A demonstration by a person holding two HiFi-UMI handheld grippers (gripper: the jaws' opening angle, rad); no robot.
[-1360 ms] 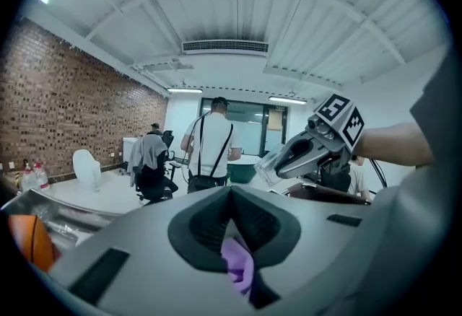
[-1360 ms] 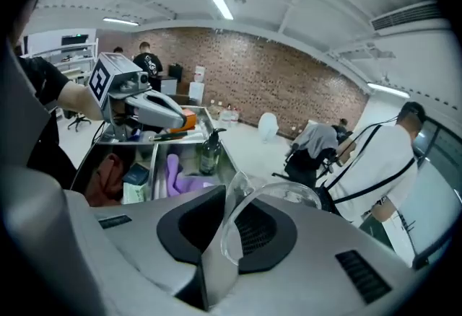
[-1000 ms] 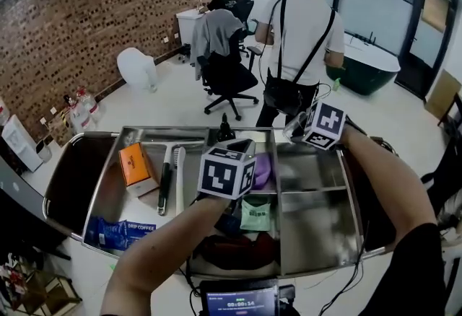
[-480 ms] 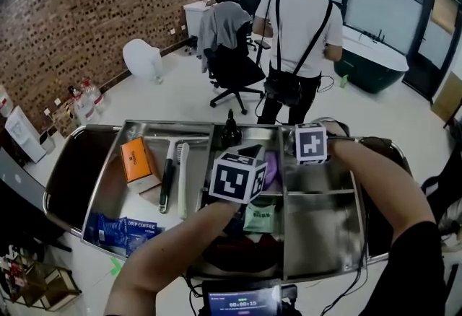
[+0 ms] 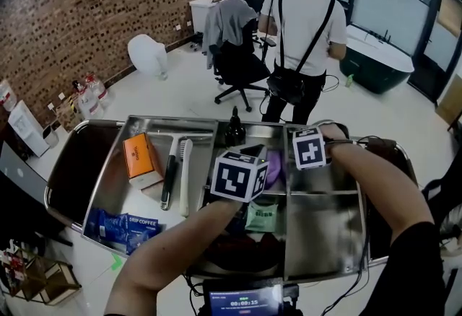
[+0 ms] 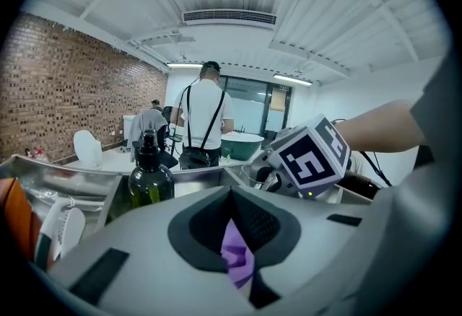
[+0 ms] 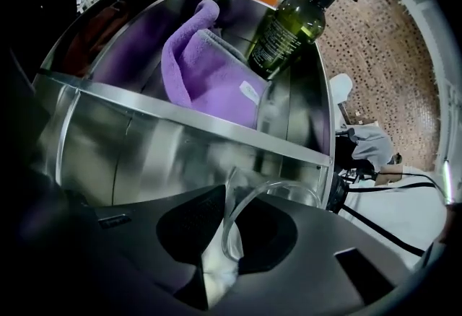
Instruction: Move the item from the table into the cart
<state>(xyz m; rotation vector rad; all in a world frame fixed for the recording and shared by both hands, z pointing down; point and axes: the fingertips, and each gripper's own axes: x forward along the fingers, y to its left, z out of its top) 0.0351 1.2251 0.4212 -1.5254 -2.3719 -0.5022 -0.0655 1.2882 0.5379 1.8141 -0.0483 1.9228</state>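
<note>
A steel cart tray with several compartments fills the head view. My left gripper is shut on a fold of purple cloth, which lies in the middle rear compartment beside a dark green pump bottle. My right gripper points steeply down over the right rear compartment, shut on the rim of a clear glass cup. The cup's body is mostly hidden by the jaws. In the head view only the two marker cubes show; the jaws are hidden under them.
In the left compartment lie an orange box, a squeegee and a brush, and a blue coffee pack. A green packet lies in the middle. A person stands just beyond the cart's far edge.
The right gripper has come down from above the cart's far rim into the right rear compartment and rolled over. The left gripper has sunk a little with the cloth.
</note>
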